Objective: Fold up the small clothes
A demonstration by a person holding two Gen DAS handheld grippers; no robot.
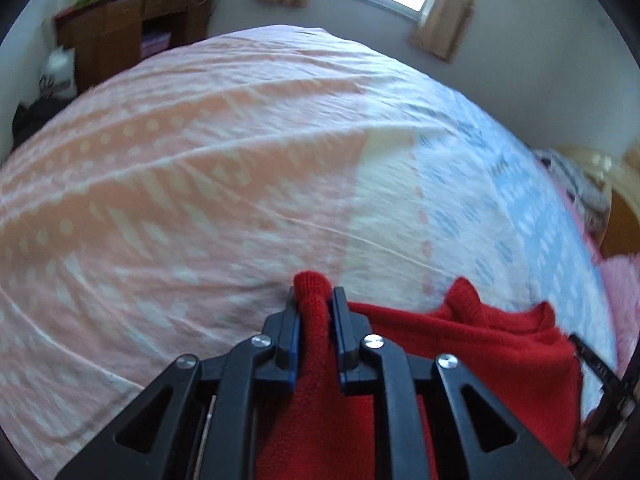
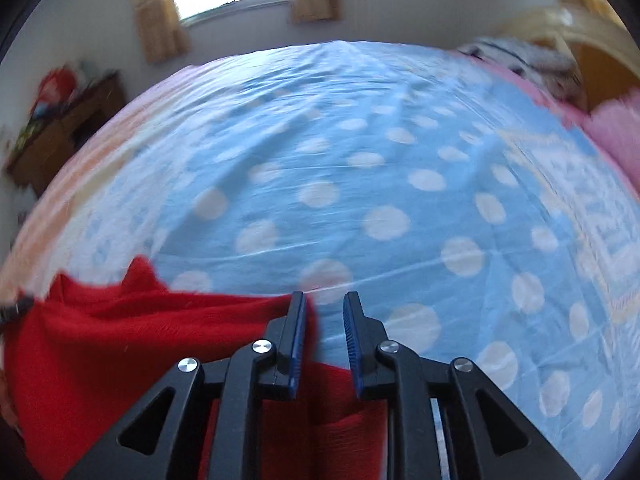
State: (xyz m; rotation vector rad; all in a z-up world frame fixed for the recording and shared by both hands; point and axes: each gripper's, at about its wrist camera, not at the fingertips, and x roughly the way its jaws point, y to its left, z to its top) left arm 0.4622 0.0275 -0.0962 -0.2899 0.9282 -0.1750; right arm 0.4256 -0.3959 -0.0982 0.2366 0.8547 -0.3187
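Note:
A small red knitted garment [image 1: 480, 344] is held above the bed. My left gripper [image 1: 316, 300] is shut on a fold of it, with red fabric bulging out past the fingertips. The garment stretches to the right, where part of the other gripper [image 1: 596, 364] shows at its far edge. In the right wrist view the garment [image 2: 120, 344] hangs at the lower left and runs under my right gripper [image 2: 324, 304]. The right gripper's jaws stand apart with blue sheet showing between them; red fabric touches the outside of the left finger [image 2: 296, 320].
The bed is covered by a sheet, pink-orange patterned on the left [image 1: 160, 200] and blue with white dots on the right [image 2: 360, 160]. A wooden desk [image 1: 128, 32] stands beyond the bed. Pink pillows [image 2: 616, 132] and the headboard lie at the right.

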